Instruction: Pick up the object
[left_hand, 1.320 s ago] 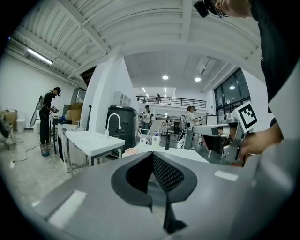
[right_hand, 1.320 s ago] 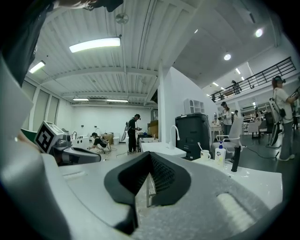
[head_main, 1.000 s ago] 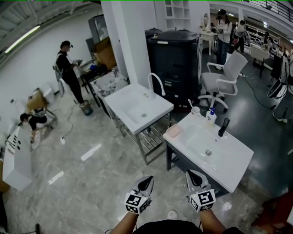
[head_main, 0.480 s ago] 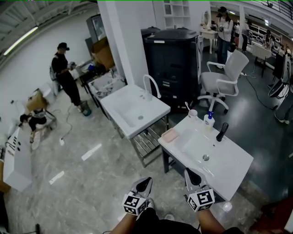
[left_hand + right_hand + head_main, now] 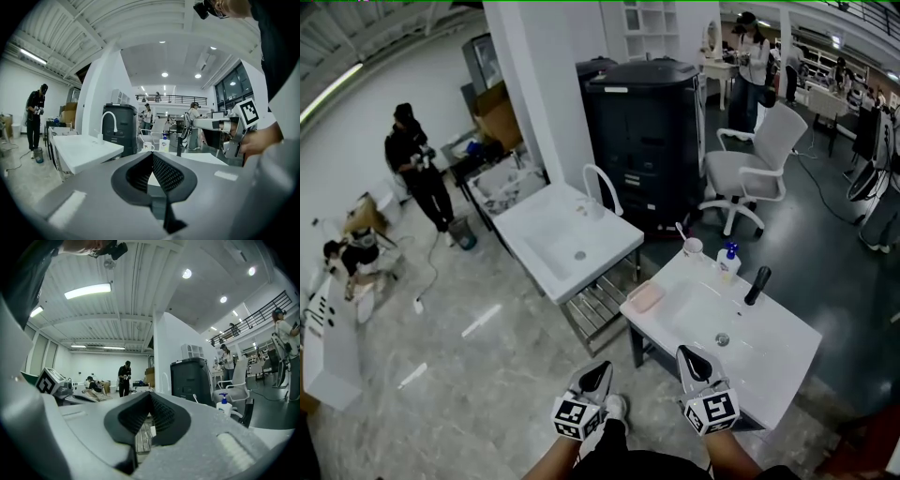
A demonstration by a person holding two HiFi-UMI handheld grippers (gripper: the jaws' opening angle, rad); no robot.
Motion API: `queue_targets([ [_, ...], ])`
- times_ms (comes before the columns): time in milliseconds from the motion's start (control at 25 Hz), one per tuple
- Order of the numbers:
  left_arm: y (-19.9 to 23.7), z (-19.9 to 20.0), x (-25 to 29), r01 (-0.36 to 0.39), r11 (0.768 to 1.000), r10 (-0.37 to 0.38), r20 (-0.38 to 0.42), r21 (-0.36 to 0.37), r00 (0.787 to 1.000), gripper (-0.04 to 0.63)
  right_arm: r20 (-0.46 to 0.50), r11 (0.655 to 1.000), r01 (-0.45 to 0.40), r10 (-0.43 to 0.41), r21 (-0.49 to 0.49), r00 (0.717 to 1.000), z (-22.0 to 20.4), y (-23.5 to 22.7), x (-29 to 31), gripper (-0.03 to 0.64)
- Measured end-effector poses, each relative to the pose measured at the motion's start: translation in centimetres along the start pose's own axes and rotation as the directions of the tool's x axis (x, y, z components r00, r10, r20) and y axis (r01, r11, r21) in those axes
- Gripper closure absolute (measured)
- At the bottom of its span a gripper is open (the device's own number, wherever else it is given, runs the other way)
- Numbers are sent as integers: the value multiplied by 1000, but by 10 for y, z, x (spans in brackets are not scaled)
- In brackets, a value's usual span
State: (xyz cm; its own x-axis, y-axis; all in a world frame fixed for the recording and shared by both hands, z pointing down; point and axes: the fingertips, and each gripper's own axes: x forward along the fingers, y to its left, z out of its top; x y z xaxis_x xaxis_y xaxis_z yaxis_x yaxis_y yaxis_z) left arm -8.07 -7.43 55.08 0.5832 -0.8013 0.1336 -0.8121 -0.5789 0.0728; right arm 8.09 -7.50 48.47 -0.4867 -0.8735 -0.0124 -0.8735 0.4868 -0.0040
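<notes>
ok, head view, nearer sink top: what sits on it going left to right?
pink soap dish → white cup → pump bottle → black tap

Near white sink counter (image 5: 787, 361), right of centre: basin and front half bare, open to a pass from the front edge by the right tongs (image 5: 687, 356); left corner and back rim taken up by pink soap dish (image 5: 644, 297), cup (image 5: 693, 247), pump bottle (image 5: 729, 262), black tap (image 5: 756, 285). Left tongs (image 5: 603, 370) over open marble floor (image 5: 459, 375), free through lower left. Second sink (image 5: 567, 239), white pillar (image 5: 534, 94), black cabinet (image 5: 652, 131), office chair (image 5: 750, 173) block centre and upper right.
</notes>
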Motion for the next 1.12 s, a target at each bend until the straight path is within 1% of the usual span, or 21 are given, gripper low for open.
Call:
queue_targets([
  [240, 32, 12, 44, 59, 998, -59, -9, 16, 998, 578, -2, 999, 35, -35, 5, 999, 4, -18, 49, 614],
  [400, 55, 18, 71, 97, 995, -97, -25, 12, 995, 578, -20, 998, 59, -59, 8, 998, 1, -25, 81, 614],
  [560, 78, 24, 93, 122, 993, -122, -25, 9, 992, 578, -30, 996, 87, -86, 3, 996, 0, -33, 110, 614],
  [640, 90, 25, 105, 137, 990, -137, -21, 19, 990, 578, -33, 995, 104, -103, 2, 994, 0, -36, 122, 614],
  [800, 102, 30, 131, 195, 981, -195, -24, 22, 981, 578, -37, 989, 148, -148, -2, 988, 1, -48, 141, 614],
  [1120, 112, 29, 172, 270, 961, -269, -21, 60, 963, 578, -65, 972, 233, -234, -18, 970, -11, -72, 152, 614],
])
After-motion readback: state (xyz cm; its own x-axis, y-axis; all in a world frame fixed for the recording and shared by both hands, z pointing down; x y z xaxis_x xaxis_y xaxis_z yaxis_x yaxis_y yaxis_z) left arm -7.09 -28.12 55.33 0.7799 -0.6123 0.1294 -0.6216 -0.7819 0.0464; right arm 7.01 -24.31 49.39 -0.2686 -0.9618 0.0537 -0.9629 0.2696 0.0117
